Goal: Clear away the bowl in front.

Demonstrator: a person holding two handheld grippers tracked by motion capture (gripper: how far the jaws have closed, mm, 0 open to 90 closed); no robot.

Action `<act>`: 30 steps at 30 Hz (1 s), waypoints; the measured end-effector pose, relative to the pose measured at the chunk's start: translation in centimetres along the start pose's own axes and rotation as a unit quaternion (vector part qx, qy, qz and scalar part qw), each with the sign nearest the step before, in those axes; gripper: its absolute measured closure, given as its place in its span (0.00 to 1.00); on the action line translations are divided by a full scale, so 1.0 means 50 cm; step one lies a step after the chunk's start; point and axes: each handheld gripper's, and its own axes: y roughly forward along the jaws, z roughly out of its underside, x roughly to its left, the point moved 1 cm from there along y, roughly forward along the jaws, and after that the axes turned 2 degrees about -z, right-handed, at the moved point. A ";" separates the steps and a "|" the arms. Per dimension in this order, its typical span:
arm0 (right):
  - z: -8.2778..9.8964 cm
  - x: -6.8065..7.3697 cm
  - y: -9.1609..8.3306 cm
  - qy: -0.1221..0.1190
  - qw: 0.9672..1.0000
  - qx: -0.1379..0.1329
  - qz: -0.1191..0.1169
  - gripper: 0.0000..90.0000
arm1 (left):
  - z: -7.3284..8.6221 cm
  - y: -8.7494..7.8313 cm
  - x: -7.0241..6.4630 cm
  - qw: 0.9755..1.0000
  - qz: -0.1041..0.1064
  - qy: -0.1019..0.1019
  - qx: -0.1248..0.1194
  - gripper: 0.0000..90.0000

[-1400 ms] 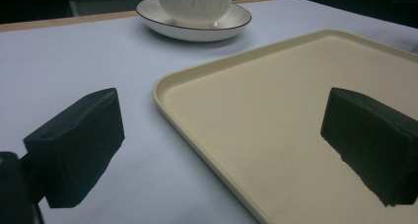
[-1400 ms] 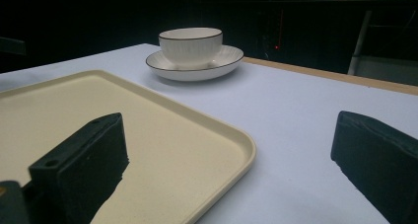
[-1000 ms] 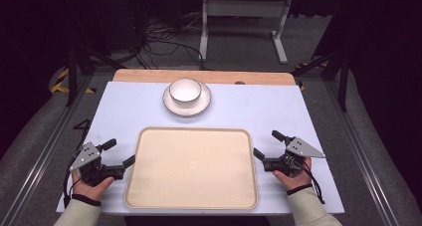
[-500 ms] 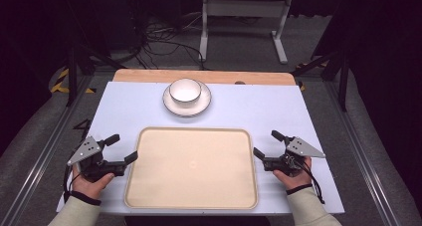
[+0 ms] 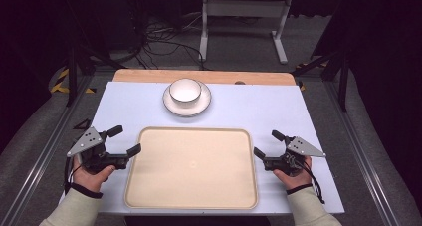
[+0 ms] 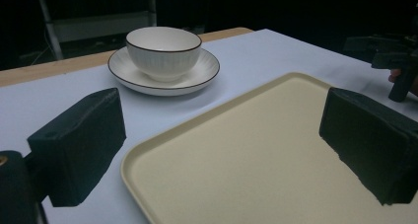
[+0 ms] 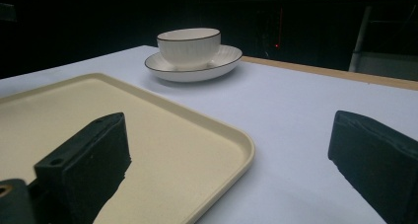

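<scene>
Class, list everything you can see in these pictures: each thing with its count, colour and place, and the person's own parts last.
Ribbed white ceramic bowl with dark rim: one, white, standing on the saucer at the table's far middle.
White round saucer with dark rim: one, white, under the bowl.
Cream rectangular plastic tray: one, cream, bare, near middle of the table.
Pale blue table top: one, wooden strip along its far edge.
Left gripper: one, black, open, at the tray's left edge.
Right gripper: one, black, open, at the tray's right edge.
</scene>
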 end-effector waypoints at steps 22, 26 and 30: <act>0.000 0.000 0.001 -0.001 1.000 0.002 -0.001 0.05 | -0.099 0.039 0.000 0.999 0.028 0.026 -0.011 0.06; 0.000 0.000 0.001 -0.001 1.000 0.003 -0.001 0.05 | -0.119 0.056 0.008 0.999 0.034 0.026 -0.009 0.05; 0.000 0.000 0.002 -0.001 1.000 0.003 -0.002 0.06 | -0.135 0.069 0.018 0.999 0.042 0.022 -0.012 0.05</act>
